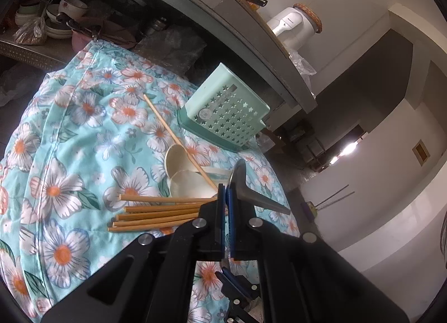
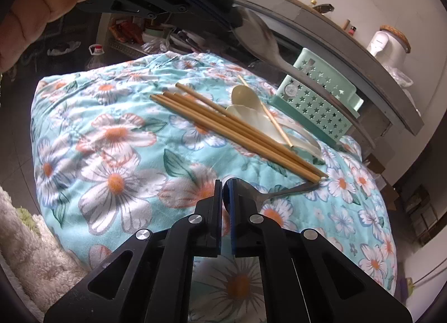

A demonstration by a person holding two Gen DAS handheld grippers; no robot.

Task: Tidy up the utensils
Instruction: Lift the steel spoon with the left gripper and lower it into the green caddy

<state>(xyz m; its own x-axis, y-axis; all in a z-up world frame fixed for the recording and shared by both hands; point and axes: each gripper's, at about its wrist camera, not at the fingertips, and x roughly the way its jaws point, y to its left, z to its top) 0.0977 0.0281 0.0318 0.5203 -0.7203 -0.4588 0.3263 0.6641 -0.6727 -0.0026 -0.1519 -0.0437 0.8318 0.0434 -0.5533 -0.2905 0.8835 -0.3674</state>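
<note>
1. Overall, the work surface is a table draped in a floral cloth (image 2: 117, 138), turquoise with white and orange flowers; a grey counter ledge (image 2: 335, 35) runs behind it, with a white jar (image 2: 388, 46) on top and crockery on a shelf beneath.
2. Left gripper (image 1: 226, 191): jaws pressed together, pinching a metal spatula-like utensil (image 1: 251, 194) by its wide end; its long axis slants down to the right in the left wrist view, clear of the cloth.
3. Right gripper (image 2: 226, 191): jaws shut on the bowl of a metal spoon (image 2: 259, 194); its handle points right toward the near tips of the chopsticks (image 2: 237, 133).
4. Chopsticks lie bundled, diagonal across the cloth; two cream plastic spoons (image 2: 251, 105) rest just beside them under one loose thin stick (image 2: 265, 112).
5. Green star-perforated holder (image 2: 318, 99) stands tilted at the far table edge, against the ledge.
6. Open cloth lies left of the chopsticks; a fluffy rug (image 2: 25, 239) is below the table's left edge.
</note>
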